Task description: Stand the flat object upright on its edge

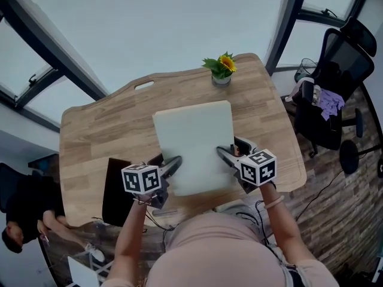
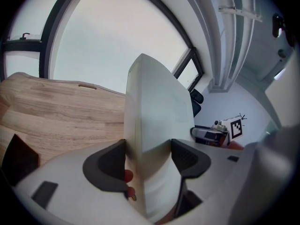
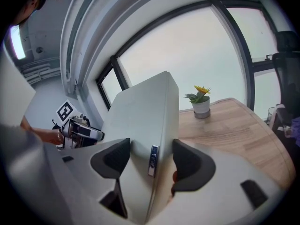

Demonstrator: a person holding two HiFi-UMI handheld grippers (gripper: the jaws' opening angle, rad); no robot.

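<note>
We have the closed laptop over the middle of the wooden table. Its long axis runs away from us toward the little potted sunflower. We cannot tell whether its far edge rests on the wood or hangs clear. Both claws meet it at the near end, one on each side, so neither hand is nearer. The left gripper has its jaws closed onto the left side edge. The right gripper is clamped on the right side edge, beside a small port. We judge that raising the near end would tip the slab up onto its far edge.
</note>
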